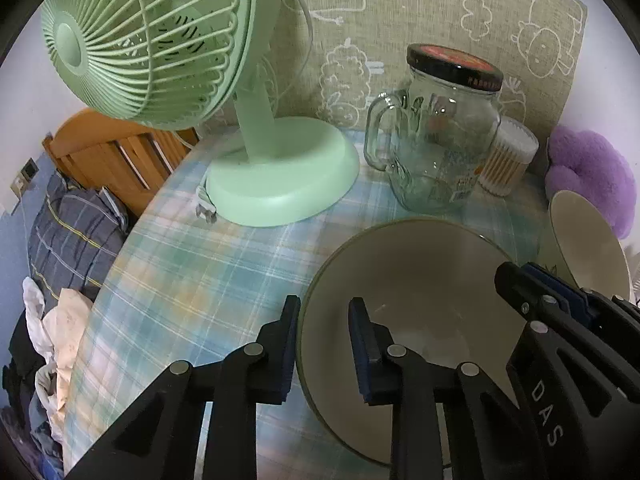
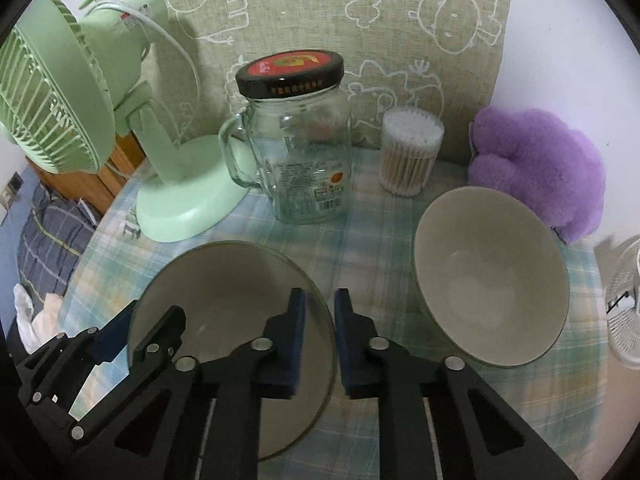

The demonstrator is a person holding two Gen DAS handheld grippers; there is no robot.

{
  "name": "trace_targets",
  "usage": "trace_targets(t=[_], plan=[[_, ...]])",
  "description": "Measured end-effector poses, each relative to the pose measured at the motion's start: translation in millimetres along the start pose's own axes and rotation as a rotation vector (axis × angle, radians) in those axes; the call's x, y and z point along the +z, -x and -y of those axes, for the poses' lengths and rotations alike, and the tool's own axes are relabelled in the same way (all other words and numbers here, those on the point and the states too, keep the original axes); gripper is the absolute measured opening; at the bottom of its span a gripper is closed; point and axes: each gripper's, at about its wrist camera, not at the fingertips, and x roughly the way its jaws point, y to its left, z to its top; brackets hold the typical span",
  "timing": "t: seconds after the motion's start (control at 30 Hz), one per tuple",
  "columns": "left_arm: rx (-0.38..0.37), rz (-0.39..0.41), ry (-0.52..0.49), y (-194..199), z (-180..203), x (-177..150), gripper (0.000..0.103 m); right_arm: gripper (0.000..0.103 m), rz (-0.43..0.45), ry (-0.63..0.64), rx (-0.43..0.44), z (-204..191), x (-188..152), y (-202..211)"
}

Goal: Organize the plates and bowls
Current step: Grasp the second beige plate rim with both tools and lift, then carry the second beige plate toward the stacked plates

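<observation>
oddly neat: both tongs [image 1: 324,340] [image 2: 320,336] clenched on one smooth cream bowl's [image 1: 420,264] thin rim (opposite sides)

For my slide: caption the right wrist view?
Both grippers clamp the near bowl's rim; second bowl waits.

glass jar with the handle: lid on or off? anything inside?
Lid on: the glass jar stands upright, its black-rimmed lid seated on the mouth. Looks empty; the cloth shows straight through the glass.

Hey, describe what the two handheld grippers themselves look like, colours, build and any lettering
Both the left gripper and the right gripper are matte black linkage frames with round silver pivot pins. Their flat rectangular fingers carry dark blue pads. White letters "DAS" mark one frame. No cables or sleeves show.
</observation>
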Motion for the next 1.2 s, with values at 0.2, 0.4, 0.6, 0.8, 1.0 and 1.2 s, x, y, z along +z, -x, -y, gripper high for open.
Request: trace_targets(t=[0.2,0.4,0.6,0.8,1.0,1.2], plan=[[0.006,-0.002,0.003,-1,-2,-1,0.018,0.016,0.007,0.002,-0.009,-2,0,-1],[0.009,0.000,0.006,0,-1,-4,0.018,0.016,0.005,0.001,-0.010,-1,-2,1],[0.011,-0.011,-0.004,2,0,-3,0.018,0.017,-0.022,-0.012,-0.002,1,-2,0],[0.009,-0.001,-0.022,17,2,-4,0.018,0.017,-0.017,-0.034,-0.003,2,-4,15],[0.000,0.010,-0.033,40,2,-5,0.018,0.017,0.003,-0.046,-0.007,2,-7,39],[-0.015,0.023,-0.033,66,0,-9,0.018,0.017,0.015,-0.062,-0.014,1,-13,68]])
